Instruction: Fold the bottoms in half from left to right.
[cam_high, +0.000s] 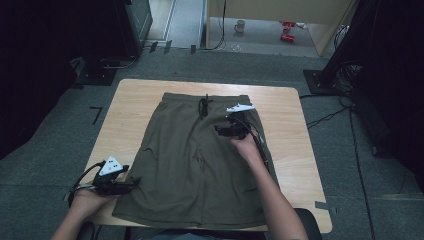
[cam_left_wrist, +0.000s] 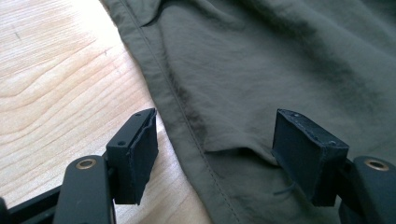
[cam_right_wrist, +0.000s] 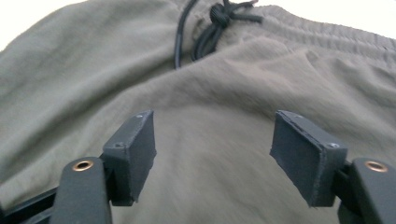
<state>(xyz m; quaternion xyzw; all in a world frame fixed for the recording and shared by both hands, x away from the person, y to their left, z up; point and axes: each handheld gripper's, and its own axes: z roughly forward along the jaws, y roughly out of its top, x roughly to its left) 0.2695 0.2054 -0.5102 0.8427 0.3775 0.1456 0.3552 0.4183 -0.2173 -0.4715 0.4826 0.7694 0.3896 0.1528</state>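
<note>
Olive-green shorts lie flat on the wooden table, waistband at the far side with a black drawstring. My left gripper is low at the shorts' near-left leg, jaws open. In the left gripper view its jaws straddle the side seam of the shorts over the tabletop, with a small fold of cloth between them, not pinched. My right gripper hovers over the upper right of the shorts, jaws open and empty. The right gripper view shows the shorts and the knotted drawstring ahead.
Bare wood runs along the table's left, right and far edges. Grey floor surrounds the table, with cables at the right, dark stands at the back left and right, and a mug and red items far behind.
</note>
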